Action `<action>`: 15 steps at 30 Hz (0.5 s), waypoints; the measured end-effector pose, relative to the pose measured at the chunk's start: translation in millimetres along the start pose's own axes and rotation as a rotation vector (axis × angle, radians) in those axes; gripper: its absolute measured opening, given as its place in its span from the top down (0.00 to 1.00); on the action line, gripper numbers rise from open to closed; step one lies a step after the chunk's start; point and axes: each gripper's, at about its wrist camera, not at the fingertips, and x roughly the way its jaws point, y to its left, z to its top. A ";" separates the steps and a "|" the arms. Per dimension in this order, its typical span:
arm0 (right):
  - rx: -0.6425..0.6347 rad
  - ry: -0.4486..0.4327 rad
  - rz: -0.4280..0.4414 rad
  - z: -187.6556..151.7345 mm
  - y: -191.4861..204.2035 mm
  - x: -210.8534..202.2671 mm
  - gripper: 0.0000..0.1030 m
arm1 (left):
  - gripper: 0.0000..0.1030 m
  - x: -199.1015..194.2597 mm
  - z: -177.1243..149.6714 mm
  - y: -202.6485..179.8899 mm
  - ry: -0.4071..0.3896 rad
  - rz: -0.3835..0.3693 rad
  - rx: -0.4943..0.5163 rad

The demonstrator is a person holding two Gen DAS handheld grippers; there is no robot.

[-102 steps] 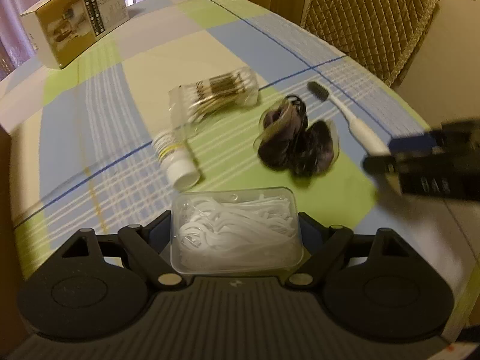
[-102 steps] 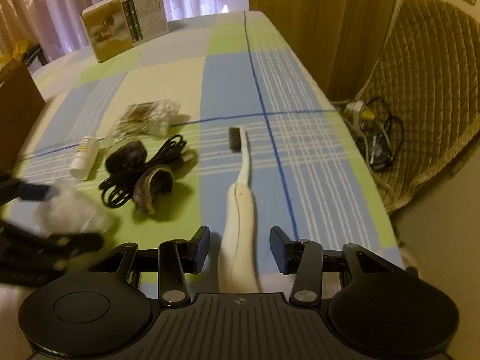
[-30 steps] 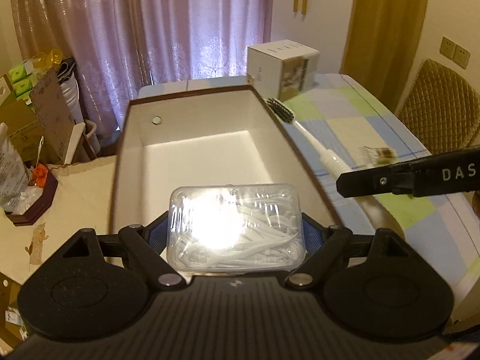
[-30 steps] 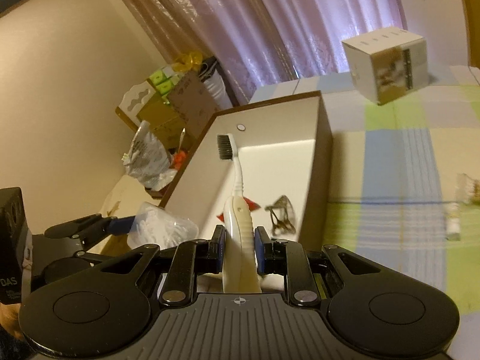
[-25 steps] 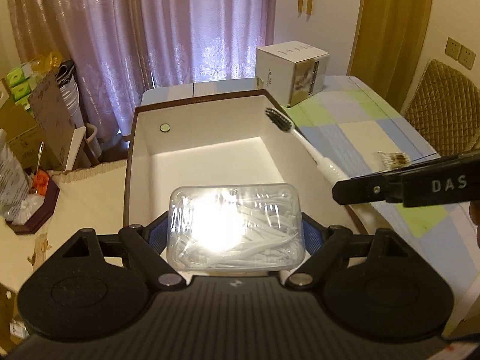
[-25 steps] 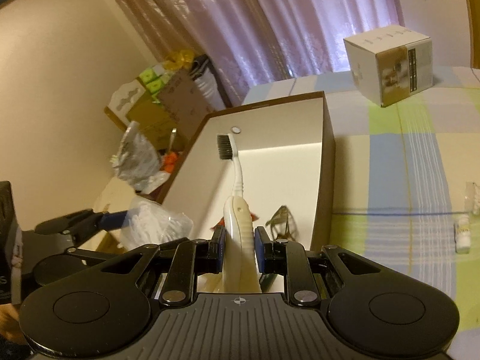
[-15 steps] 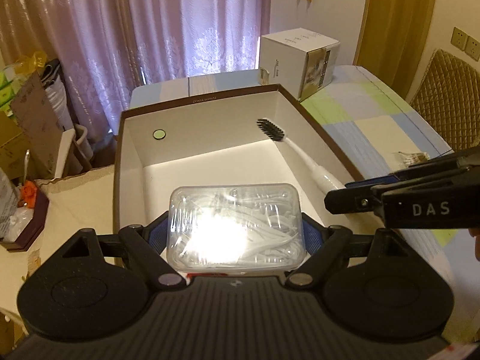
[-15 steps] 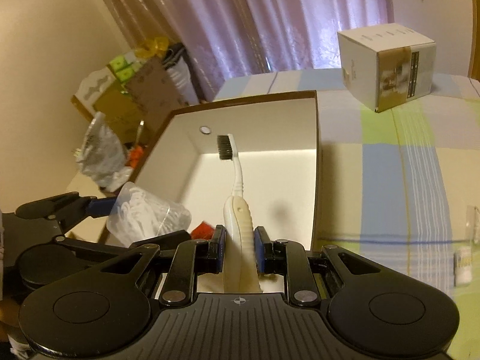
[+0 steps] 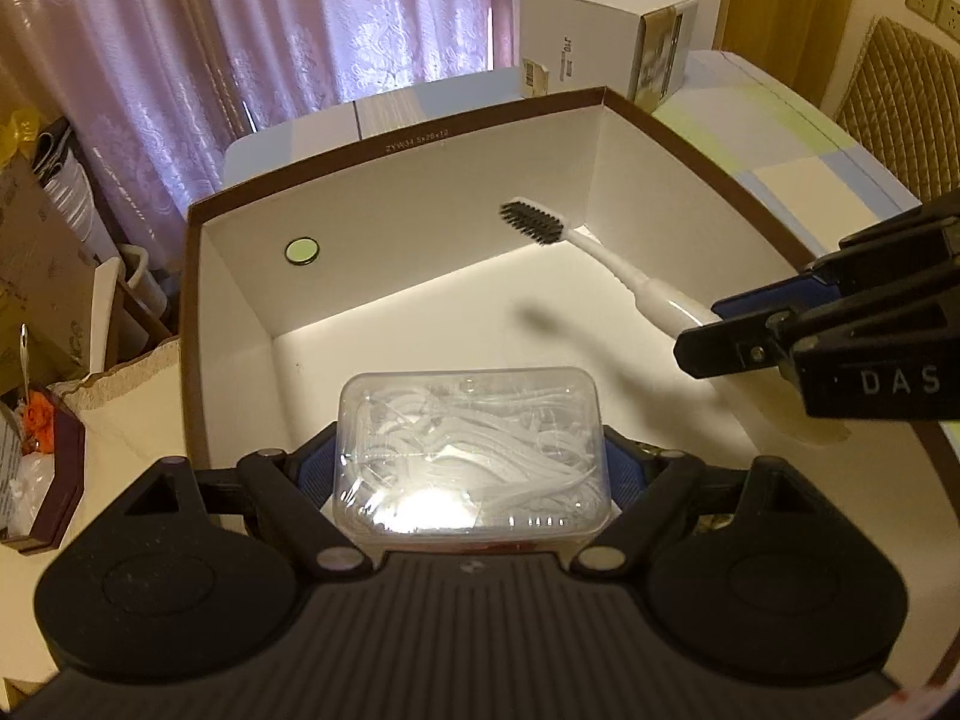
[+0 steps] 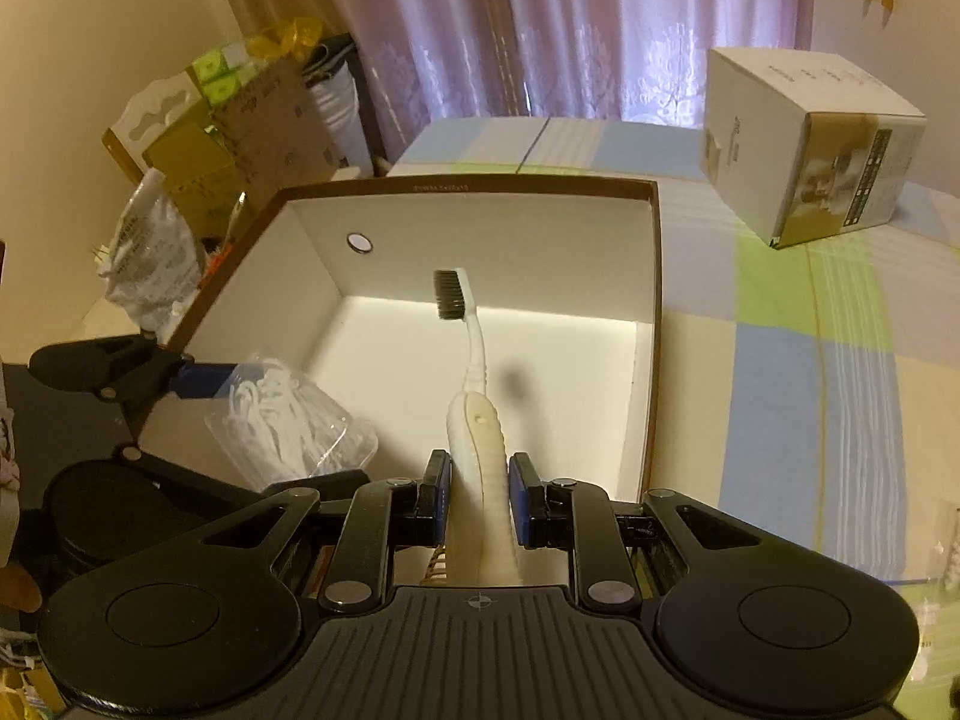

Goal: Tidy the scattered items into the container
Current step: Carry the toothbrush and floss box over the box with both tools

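Observation:
A brown-rimmed cardboard container (image 9: 420, 192) with a white inside stands open at the table's end. My left gripper (image 9: 471, 471) is shut on a clear plastic box of white floss picks (image 9: 468, 420), held over the container's near-left part. From the right, my right gripper (image 9: 738, 336) reaches in over the rim. It is shut on the cream handle of a toothbrush (image 9: 606, 264) whose black bristles point toward the far wall. In the right wrist view the toothbrush (image 10: 474, 354) sticks out from my right gripper (image 10: 478, 498) above the container (image 10: 480, 228) floor, with the floss box (image 10: 288, 420) at the left.
A white carton (image 10: 810, 168) stands on the checked tablecloth (image 10: 810, 390) beyond the container. Cardboard, bags and boxes (image 10: 180, 180) crowd the floor to the left. Curtains hang behind, and a quilted chair (image 9: 900, 108) is at the right. Small blurred items (image 10: 948, 564) lie at the table's right edge.
Both grippers lifted their items from the table and carried them to the container. Over the last second both sank lower and further in over its floor.

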 end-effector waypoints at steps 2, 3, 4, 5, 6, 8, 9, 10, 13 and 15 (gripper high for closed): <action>-0.021 0.001 -0.015 1.6 1.5 4.2 0.83 | 0.19 3.1 2.2 1.2 0.001 -0.001 0.016; -0.038 -0.001 -0.025 2.6 2.8 6.0 0.83 | 0.19 4.6 3.8 0.7 0.003 -0.004 0.022; -0.051 -0.003 -0.034 3.8 3.9 7.7 0.83 | 0.19 6.5 5.6 0.3 0.006 -0.010 0.027; -0.063 -0.004 -0.042 5.1 4.7 9.3 0.83 | 0.19 8.4 7.0 -0.5 0.010 -0.013 0.034; -0.075 -0.004 -0.048 6.3 5.3 10.9 0.83 | 0.19 10.5 8.0 -1.7 0.013 -0.010 0.044; -0.102 0.000 -0.056 8.0 6.3 13.7 0.83 | 0.19 14.8 9.0 -4.8 0.020 0.002 0.073; -0.115 0.001 -0.059 8.6 6.5 14.9 0.83 | 0.19 17.4 10.2 -7.1 0.024 0.008 0.085; -0.131 0.002 -0.062 9.1 6.9 16.1 0.83 | 0.19 19.4 11.2 -8.7 0.028 0.010 0.095; -0.171 0.007 -0.069 10.5 8.6 20.0 0.83 | 0.19 24.8 13.0 -10.8 0.039 0.003 0.118; -0.194 0.010 -0.073 11.0 8.7 21.9 0.83 | 0.19 27.7 14.3 -12.9 0.043 0.008 0.137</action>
